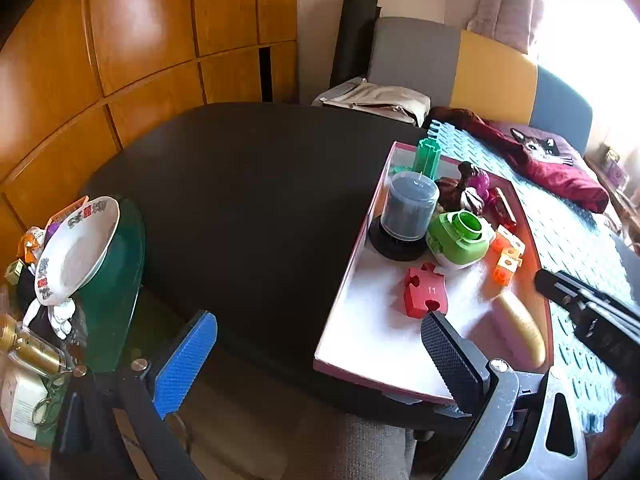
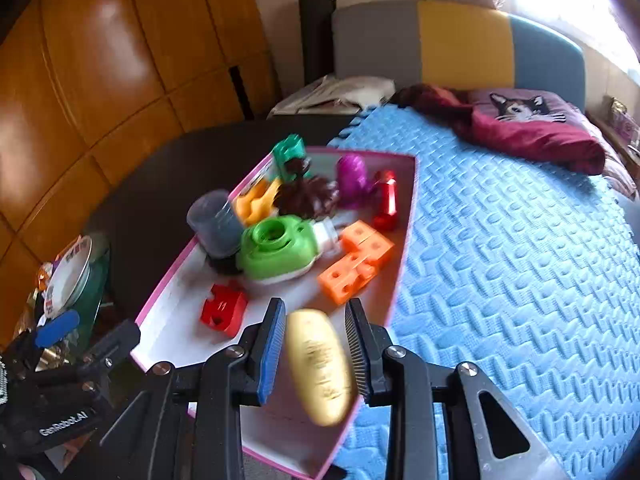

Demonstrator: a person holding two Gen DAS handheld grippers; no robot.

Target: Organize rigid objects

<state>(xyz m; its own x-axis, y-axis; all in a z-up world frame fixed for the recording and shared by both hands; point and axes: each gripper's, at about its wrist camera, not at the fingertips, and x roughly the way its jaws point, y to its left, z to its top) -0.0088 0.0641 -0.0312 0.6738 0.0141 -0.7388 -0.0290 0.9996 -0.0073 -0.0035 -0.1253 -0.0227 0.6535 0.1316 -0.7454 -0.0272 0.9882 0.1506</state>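
Between the right gripper's point(image 2: 316, 356) pads, a blurred golden oval object point(image 2: 320, 368).

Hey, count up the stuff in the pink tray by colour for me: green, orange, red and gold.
In the pink tray:
Green: 2, tall block, round case
Orange: 1, cube cluster
Red: 2, puzzle piece, cylinder
Gold: 1, oval
Total: 6

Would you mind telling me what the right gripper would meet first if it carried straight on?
The gold oval object, already lying between the right gripper's open fingers; beyond it probably the orange cubes in the tray, though depth is unclear.
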